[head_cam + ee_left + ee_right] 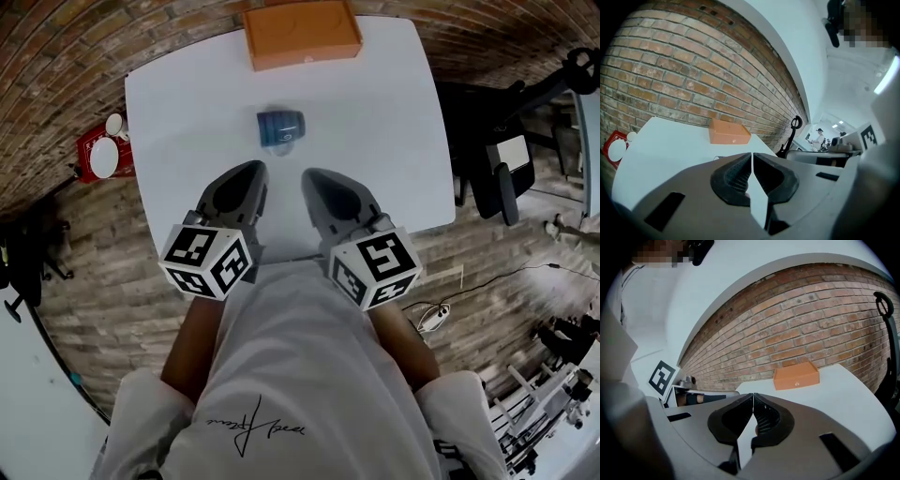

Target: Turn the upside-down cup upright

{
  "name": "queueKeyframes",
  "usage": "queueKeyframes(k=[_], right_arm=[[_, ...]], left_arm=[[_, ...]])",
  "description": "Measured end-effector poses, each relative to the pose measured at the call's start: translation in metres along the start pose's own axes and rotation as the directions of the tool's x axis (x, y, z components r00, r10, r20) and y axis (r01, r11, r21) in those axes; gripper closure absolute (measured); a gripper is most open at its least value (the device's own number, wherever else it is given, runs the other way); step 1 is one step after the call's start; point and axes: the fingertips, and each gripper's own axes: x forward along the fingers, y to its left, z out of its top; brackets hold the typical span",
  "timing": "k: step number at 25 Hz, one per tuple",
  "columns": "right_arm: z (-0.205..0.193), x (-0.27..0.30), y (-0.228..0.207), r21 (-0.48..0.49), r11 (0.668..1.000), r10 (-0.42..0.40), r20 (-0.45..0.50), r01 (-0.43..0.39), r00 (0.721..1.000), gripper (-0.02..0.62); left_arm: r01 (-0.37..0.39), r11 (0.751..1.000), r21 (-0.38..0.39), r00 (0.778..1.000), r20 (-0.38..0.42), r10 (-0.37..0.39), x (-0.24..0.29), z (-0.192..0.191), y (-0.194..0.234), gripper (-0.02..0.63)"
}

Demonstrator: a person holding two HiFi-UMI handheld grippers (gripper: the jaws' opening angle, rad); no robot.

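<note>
A blue cup (280, 129) stands upside down on the white table (187, 103), in the middle toward the far side. My left gripper (256, 168) is shut with nothing in it, near the front edge, short of the cup and slightly left. Beside it my right gripper (310, 175) is also shut and empty, short of the cup and slightly right. In the left gripper view the jaws (752, 154) meet at the tips; in the right gripper view the jaws (753, 396) do too. The cup is hidden behind the jaws in both gripper views.
An orange box (302, 34) lies at the table's far edge, also seen as an orange box (728, 132) and an orange box (796, 376). A red tray with white dishes (101, 150) sits on the floor at the left. An office chair (497, 159) stands at the right. A brick wall (684, 70) is behind.
</note>
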Motion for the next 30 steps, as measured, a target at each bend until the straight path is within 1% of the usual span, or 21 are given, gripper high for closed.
queueKeyframes(k=[6, 14, 20, 30], right_arm=[[0.001, 0.009, -0.017, 0.024, 1.000, -0.001, -0.024, 0.001, 1.000, 0.575], [-0.003, 0.021, -0.033, 0.050, 0.999, -0.010, -0.046, 0.013, 0.999, 0.575], [-0.009, 0.034, -0.036, 0.062, 0.998, -0.008, -0.068, 0.012, 0.998, 0.575], [-0.026, 0.062, -0.051, 0.055, 0.998, -0.015, -0.136, 0.022, 0.991, 0.575]], left_arm=[[-0.009, 1.000, -0.015, 0.999, -0.043, 0.008, 0.018, -0.007, 0.008, 0.597], [-0.026, 0.999, -0.023, 0.996, -0.080, 0.024, 0.032, -0.012, 0.021, 0.597], [-0.024, 0.999, -0.034, 0.990, -0.139, 0.019, 0.038, -0.024, 0.031, 0.597], [-0.062, 0.996, -0.070, 0.984, -0.171, 0.050, 0.049, -0.033, 0.055, 0.597]])
